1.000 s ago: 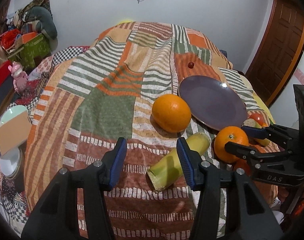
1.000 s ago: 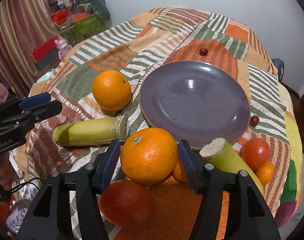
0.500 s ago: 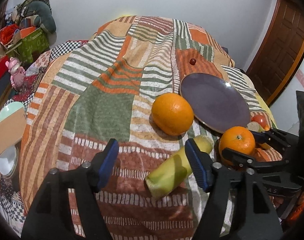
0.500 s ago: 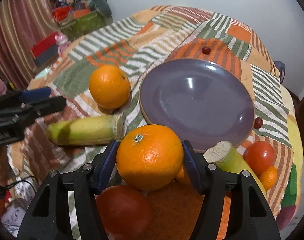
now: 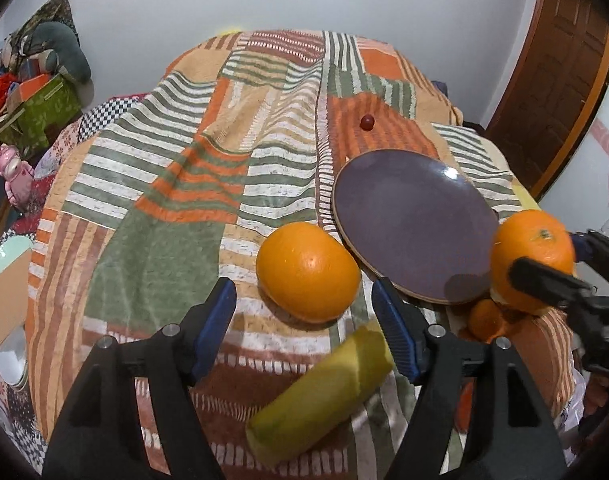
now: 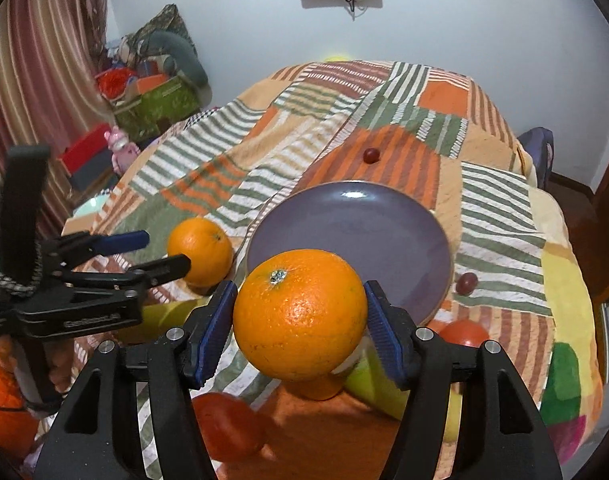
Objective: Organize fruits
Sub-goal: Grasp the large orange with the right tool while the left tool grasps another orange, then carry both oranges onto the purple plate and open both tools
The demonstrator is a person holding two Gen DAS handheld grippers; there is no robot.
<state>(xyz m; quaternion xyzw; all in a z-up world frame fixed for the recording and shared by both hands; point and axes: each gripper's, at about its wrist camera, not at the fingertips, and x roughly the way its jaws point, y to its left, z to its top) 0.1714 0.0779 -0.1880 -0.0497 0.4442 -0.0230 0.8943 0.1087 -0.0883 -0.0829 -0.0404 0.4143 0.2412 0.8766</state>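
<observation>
My right gripper [image 6: 300, 326] is clamped on an orange [image 6: 300, 314], both blue pads pressed to its sides, and carries it clear of the bedspread [image 6: 232, 160], at the near rim of the purple plate [image 6: 356, 220]. In the left wrist view that same orange [image 5: 532, 260] hangs at the plate's right edge [image 5: 408, 216], pinched between the black fingers. My left gripper [image 5: 304, 320] has its jaws apart, having just been opening, and nothing is held between them; a second orange [image 5: 308, 272] sits on the bedspread just ahead of its tips, touching or nearly touching the plate's left rim, and a yellow-green corn piece [image 5: 320, 392], blurred, lies below and between the fingers. The plate is bare. A small dark red fruit [image 6: 371, 155] rests on the orange stripes beyond the plate, and another [image 6: 466, 282] lies just off its right rim. Beneath the held orange I see a tomato [image 6: 228, 428] at lower left, a second tomato [image 6: 462, 332] near the plate's near-right edge, a small orange fruit [image 6: 318, 388] directly under it, and another corn piece [image 6: 368, 384] partly hidden by the right finger. A green box [image 6: 156, 100] stands by the far wall.
</observation>
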